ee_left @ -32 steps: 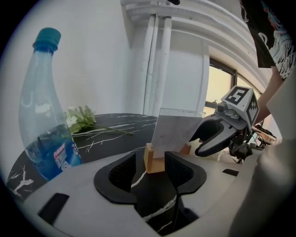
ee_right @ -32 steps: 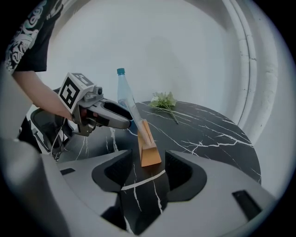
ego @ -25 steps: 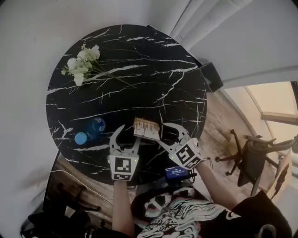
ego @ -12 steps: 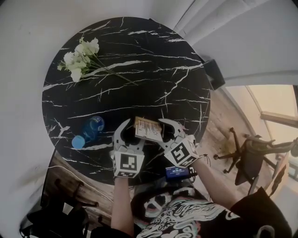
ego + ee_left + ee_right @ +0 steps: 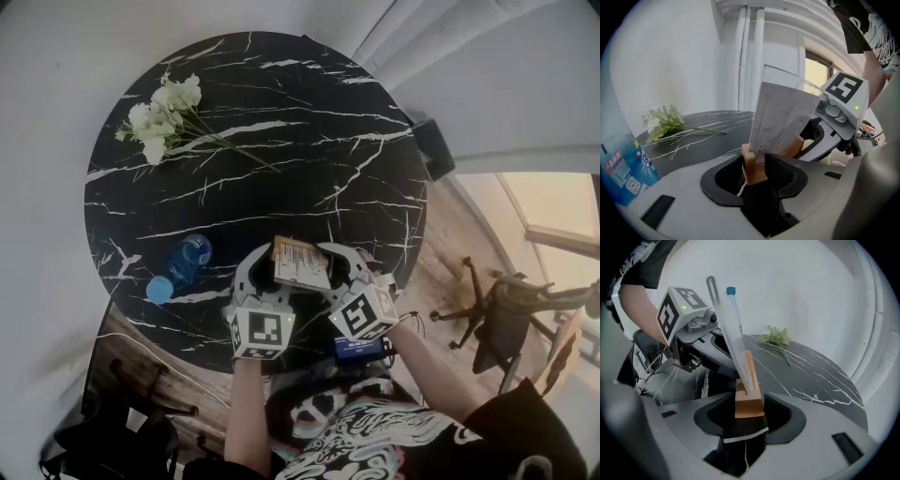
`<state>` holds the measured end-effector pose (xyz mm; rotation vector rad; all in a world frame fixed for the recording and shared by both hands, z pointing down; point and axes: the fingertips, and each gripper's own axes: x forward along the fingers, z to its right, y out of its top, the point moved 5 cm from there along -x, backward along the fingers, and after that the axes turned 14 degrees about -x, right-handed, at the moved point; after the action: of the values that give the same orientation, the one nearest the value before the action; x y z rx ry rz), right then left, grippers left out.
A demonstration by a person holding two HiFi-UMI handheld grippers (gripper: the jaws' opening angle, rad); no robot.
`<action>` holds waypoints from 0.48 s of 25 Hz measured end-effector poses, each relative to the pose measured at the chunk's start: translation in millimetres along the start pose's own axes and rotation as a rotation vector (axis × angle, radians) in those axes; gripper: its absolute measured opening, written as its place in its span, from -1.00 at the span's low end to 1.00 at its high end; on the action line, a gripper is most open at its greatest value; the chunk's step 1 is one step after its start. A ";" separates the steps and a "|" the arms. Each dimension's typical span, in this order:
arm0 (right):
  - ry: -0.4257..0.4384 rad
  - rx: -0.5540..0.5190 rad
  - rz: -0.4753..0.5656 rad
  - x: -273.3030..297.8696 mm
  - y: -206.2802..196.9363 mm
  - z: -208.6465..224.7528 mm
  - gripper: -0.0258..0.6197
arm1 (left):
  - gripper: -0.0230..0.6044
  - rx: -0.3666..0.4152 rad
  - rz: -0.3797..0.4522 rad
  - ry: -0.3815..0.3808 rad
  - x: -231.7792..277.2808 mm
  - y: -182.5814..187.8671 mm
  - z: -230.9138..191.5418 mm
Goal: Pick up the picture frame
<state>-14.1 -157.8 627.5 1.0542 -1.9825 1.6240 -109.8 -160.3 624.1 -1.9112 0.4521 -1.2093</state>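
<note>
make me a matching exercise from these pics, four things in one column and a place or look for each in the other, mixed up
Things
1. picture frame
2. water bottle
3. flowers
4. office chair

Place or look
a. white blooms, lying at the far left of the table
b. on the floor, right of the table
c. clear panel in a wooden base, near the table's front edge
d. blue, lying on its side on the table

Pairs: 1-c, 2-d, 3-a, 4-b
</note>
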 end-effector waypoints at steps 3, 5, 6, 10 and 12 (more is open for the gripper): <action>0.004 -0.023 -0.005 0.5 0.7 -1.4 -0.35 | -0.42 -0.011 0.016 0.015 -2.2 -0.2 -0.4; -0.001 -0.050 -0.010 -0.8 2.8 -0.4 -0.35 | -0.42 -0.015 0.033 0.028 -4.1 0.8 0.1; -0.004 -0.060 -0.012 -1.5 4.0 0.2 -0.35 | -0.43 -0.015 0.041 0.034 -5.1 1.6 0.4; -0.017 -0.076 -0.015 -4.9 8.1 1.1 -0.35 | -0.44 -0.007 0.056 0.044 -8.6 5.1 1.3; -0.025 -0.084 -0.015 -7.9 11.0 2.1 -0.35 | -0.45 0.000 0.064 0.046 -11.4 8.3 1.9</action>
<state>-16.7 -156.6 614.1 1.0603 -2.0352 1.5137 -112.6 -156.9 610.6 -1.8580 0.5334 -1.2129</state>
